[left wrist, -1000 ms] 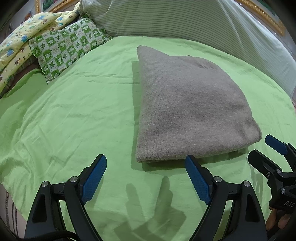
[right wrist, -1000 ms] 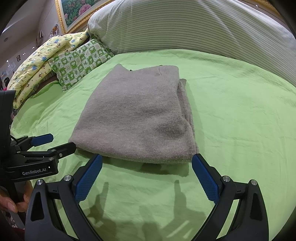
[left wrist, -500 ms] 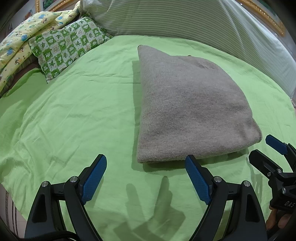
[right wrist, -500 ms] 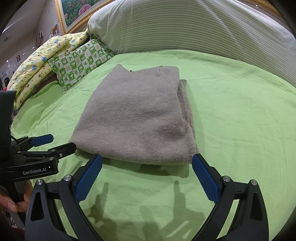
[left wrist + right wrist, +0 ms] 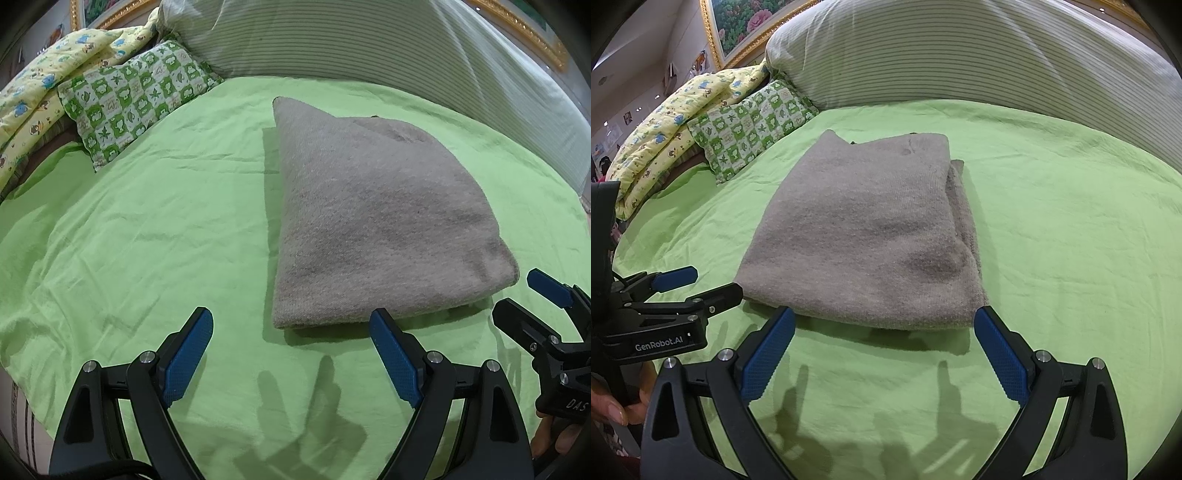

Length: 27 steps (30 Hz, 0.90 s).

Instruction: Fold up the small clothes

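Observation:
A grey knitted garment lies folded into a thick rectangle on the green bed sheet. My left gripper is open just in front of the garment's near left corner, with nothing between its blue pads. In the right wrist view the same folded garment lies ahead, a lower layer sticking out along its right side. My right gripper is open in front of the near folded edge, holding nothing. Each gripper shows at the side of the other's view: the right gripper and the left gripper.
A green checked pillow and a yellow patterned quilt lie at the back left. A large striped cushion runs along the head of the bed. A person's fingers hold the left gripper's handle. Bare sheet spreads right of the garment.
Both grippers have stayed open and nearly still. The garment lies as before, with only a slight shift of the views.

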Each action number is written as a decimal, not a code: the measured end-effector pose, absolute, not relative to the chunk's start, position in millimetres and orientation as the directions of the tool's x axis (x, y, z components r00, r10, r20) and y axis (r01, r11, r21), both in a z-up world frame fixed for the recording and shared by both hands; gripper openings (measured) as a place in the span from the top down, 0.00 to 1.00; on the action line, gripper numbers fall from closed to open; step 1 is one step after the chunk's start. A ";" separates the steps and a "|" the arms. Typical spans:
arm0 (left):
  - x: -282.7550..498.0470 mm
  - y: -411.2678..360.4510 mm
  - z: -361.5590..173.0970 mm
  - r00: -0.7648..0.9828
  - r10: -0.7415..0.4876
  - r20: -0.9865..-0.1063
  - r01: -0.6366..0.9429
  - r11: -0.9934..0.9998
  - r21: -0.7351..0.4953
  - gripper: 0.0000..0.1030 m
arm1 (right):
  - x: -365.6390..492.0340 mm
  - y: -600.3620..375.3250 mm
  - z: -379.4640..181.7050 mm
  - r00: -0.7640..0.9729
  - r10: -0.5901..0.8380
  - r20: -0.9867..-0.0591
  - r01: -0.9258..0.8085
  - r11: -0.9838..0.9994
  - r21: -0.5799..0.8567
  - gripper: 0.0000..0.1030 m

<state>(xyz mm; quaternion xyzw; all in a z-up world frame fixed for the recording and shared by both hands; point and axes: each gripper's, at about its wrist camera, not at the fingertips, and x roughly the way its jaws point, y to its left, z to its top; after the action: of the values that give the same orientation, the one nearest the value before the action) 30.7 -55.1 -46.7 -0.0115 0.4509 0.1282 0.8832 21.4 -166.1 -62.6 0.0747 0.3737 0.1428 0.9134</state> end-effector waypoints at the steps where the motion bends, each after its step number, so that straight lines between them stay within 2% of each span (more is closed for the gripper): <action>1: 30.7 -55.2 -46.8 0.561 0.217 -0.799 -0.238 0.967 0.096 0.15 | 20.8 -165.5 -62.1 0.681 0.316 -0.660 -0.204 0.948 0.243 0.05; 27: 35.1 -57.1 -43.5 0.552 0.219 -0.805 -0.240 0.966 0.099 0.15 | 22.1 -168.8 -56.7 0.690 0.309 -0.655 -0.185 0.950 0.253 0.05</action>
<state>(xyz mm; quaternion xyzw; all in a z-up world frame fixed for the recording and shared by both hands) 35.1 -57.1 -43.5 -0.0112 0.4552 0.1303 0.8807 22.1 -168.8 -56.7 0.0834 0.3698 0.1350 0.9154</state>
